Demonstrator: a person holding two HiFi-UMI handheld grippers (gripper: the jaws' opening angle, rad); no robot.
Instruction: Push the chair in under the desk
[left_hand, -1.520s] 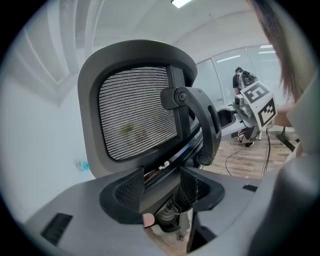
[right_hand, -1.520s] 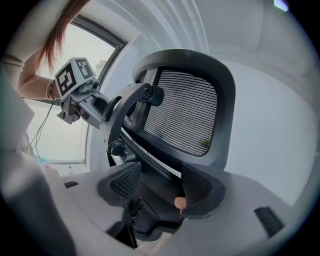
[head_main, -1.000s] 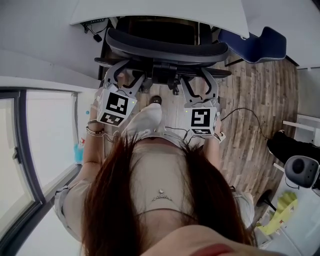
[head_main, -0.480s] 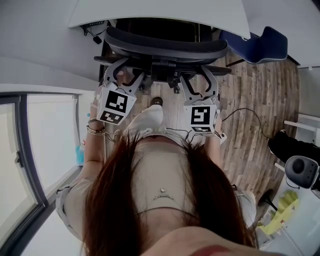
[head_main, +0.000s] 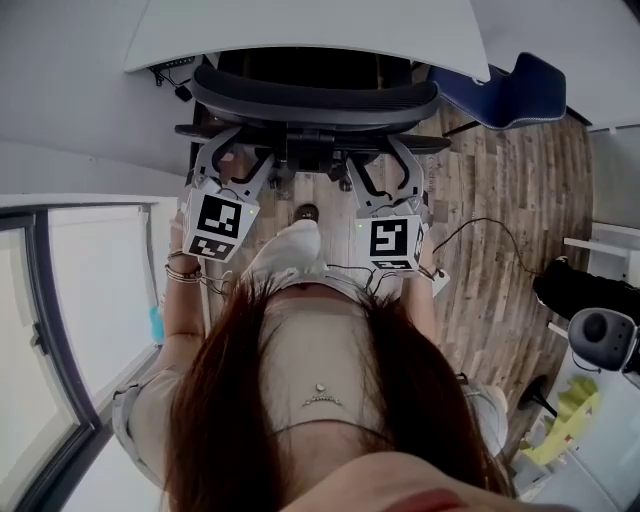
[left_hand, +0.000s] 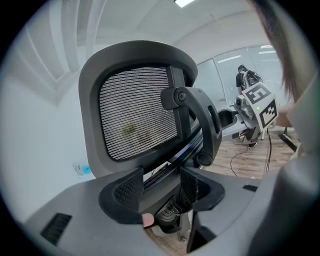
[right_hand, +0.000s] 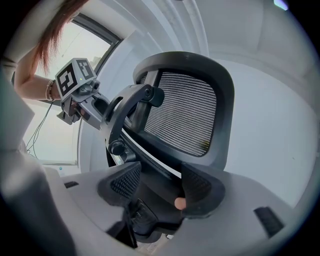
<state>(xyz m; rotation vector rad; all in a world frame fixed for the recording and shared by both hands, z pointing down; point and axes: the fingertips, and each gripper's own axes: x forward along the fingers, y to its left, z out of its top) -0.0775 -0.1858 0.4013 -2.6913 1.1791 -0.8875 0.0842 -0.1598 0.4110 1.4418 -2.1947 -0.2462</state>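
A black mesh-backed office chair (head_main: 315, 100) stands with its seat under the white desk (head_main: 300, 30). My left gripper (head_main: 232, 160) is open, its jaws set against the chair's lower back frame on the left. My right gripper (head_main: 385, 165) is open too, on the frame's right side. In the left gripper view the chair's mesh back (left_hand: 137, 117) towers over the left gripper (left_hand: 162, 187), with a bar of the frame between the spread jaws. In the right gripper view the mesh back (right_hand: 182, 120) rises above the right gripper (right_hand: 161, 187) in the same way.
A blue chair (head_main: 520, 85) sits at the back right by the desk's corner. A black cable (head_main: 480, 225) trails over the wooden floor. A glass partition (head_main: 90, 300) runs along the left. White equipment (head_main: 600, 345) stands at the right. The person's shoe (head_main: 290, 245) is behind the chair.
Both grippers and the chair have moved forward toward the desk, and the chair's back now lies closer under the desk's edge. The jaws stayed spread.
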